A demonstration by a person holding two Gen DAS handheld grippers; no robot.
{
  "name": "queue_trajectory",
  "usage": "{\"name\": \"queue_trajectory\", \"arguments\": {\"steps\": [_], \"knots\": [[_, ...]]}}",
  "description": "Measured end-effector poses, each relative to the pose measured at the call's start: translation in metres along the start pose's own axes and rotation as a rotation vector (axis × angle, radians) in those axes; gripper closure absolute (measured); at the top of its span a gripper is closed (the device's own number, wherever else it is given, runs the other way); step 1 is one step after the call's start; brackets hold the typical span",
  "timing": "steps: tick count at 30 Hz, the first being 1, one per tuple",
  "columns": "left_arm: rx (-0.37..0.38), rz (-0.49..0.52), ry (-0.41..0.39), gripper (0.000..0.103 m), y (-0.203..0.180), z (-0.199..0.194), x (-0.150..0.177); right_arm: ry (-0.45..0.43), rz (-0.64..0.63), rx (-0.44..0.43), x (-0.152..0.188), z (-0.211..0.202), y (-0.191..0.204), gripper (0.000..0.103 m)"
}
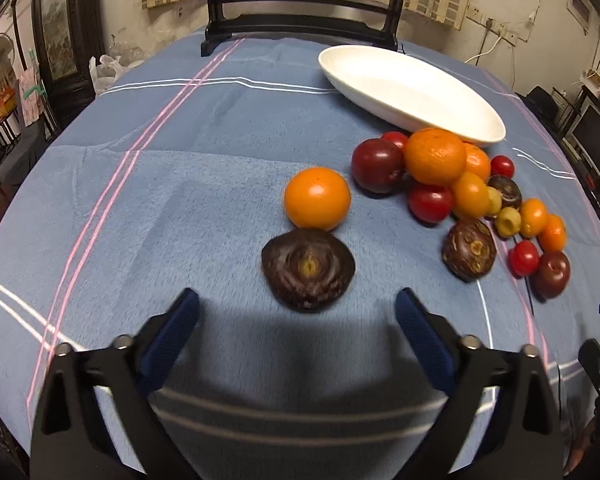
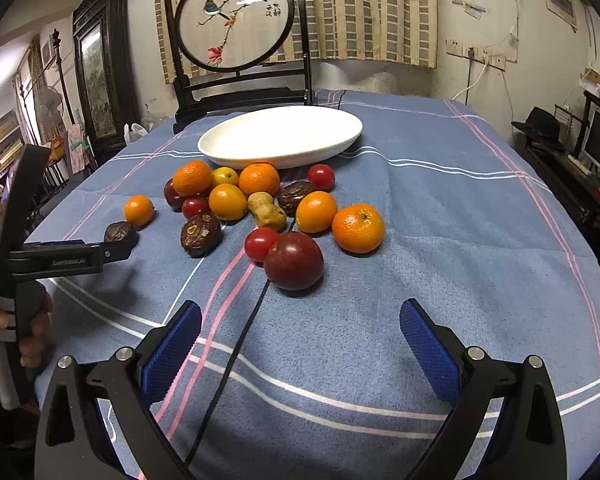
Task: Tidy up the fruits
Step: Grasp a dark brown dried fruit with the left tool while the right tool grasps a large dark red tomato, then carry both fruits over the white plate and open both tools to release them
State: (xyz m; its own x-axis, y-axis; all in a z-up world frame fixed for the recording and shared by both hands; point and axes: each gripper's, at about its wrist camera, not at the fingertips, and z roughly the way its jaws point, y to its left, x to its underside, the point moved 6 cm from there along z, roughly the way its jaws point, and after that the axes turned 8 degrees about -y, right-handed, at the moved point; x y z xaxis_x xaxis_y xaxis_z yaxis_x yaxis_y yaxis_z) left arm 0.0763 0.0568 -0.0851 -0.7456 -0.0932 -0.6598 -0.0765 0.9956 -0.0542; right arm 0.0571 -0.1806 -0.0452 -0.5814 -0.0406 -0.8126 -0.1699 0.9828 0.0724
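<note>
**Fruit heaped on blue-clothed counter, both grippers empty**

Counter draped in blue striped cloth, dark-framed embroidered round screen at the back. Left gripper spread wide, holding nothing, just short of wrinkled dark purple passion fruit touching round orange tangerine. Mixed fruit pile beside oval white ceramic dish. Right gripper likewise spread, empty, near dark red plum.

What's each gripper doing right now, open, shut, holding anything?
Left gripper: open, empty, the dark flat fruit just ahead of its fingertips.
Right gripper: open, empty, the dark red plum ahead of it.
</note>
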Motion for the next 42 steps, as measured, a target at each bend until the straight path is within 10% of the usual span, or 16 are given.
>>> {"name": "queue_trajectory", "arguments": {"steps": [5, 18, 23, 25, 28, 42], "knots": [[-0.019, 0.061, -0.003, 0.055, -0.009, 0.011, -0.007, 0.020, 0.022, 0.007, -0.003, 0.006, -0.010, 0.003], [0.065, 0.073, -0.013, 0.057, -0.019, 0.006, -0.002, 0.189, -0.103, 0.025, -0.011, 0.052, 0.004, 0.004], [0.083, 0.073, -0.012, 0.057, -0.019, 0.003, -0.001, 0.229, -0.140, 0.007, -0.016, 0.070, 0.015, 0.031], [0.088, 0.072, -0.011, 0.057, -0.018, 0.002, 0.000, 0.258, -0.152, -0.005, -0.015, 0.078, 0.018, 0.061], [0.103, 0.076, -0.011, 0.057, -0.019, 0.000, -0.001, 0.268, -0.144, -0.006, -0.016, 0.078, 0.017, 0.061], [0.188, 0.136, -0.161, 0.057, -0.060, -0.020, -0.127, 0.027, -0.088, -0.092, -0.122, 0.068, 0.019, 0.061]]}}
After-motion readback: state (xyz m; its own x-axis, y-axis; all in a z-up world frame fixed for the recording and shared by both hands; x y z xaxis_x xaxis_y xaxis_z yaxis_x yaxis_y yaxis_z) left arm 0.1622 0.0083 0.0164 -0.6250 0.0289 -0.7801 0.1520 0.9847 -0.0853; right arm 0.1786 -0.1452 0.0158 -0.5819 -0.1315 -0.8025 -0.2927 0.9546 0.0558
